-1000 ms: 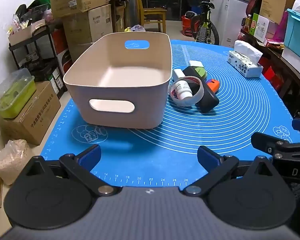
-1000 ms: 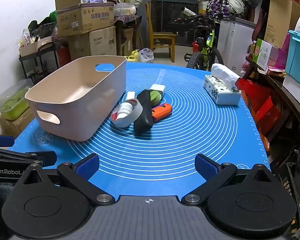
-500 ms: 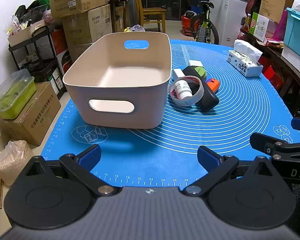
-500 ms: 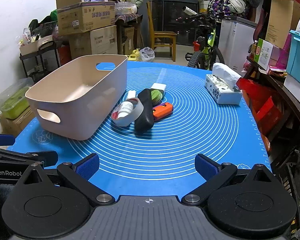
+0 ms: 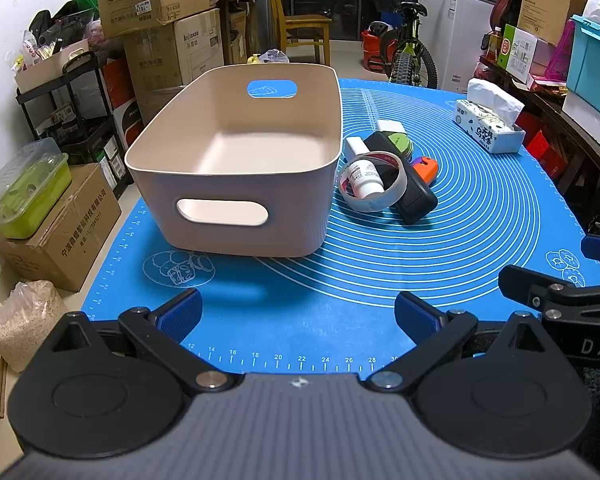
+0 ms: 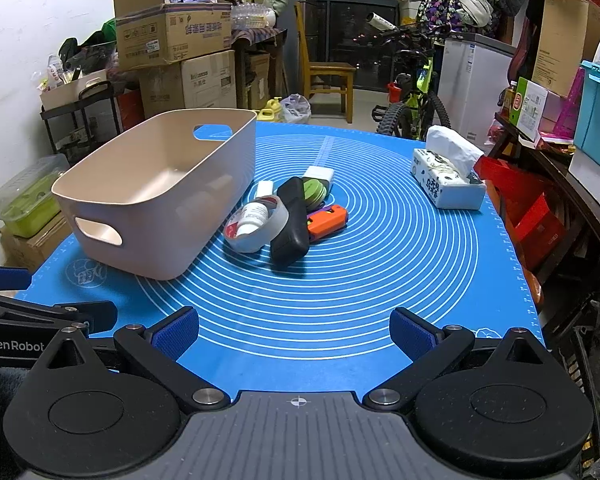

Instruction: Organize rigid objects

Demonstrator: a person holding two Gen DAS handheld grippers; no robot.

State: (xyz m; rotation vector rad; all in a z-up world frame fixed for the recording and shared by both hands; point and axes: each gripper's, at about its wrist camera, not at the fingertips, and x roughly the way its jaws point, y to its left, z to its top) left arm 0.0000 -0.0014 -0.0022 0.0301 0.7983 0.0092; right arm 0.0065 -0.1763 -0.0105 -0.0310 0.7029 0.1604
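The small items, tape ring [image 6: 256, 224], black case [image 6: 291, 220] and orange tool [image 6: 327, 222], lie heaped just beside the empty bin [image 5: 236, 160] (handy for dropping in). Both left tongs [image 5: 298, 314] and right tongs [image 6: 294, 330] hover spread open, gripping nothing, over the worktop's blue mat [image 6: 380, 280].

Even overhead indoor light; bin [image 5: 236, 184] casts a soft shadow toward 6 o'clock on the mat [image 5: 480, 240]. Sharp centre, fisheye bending at edges, dark window at 12 o'clock.
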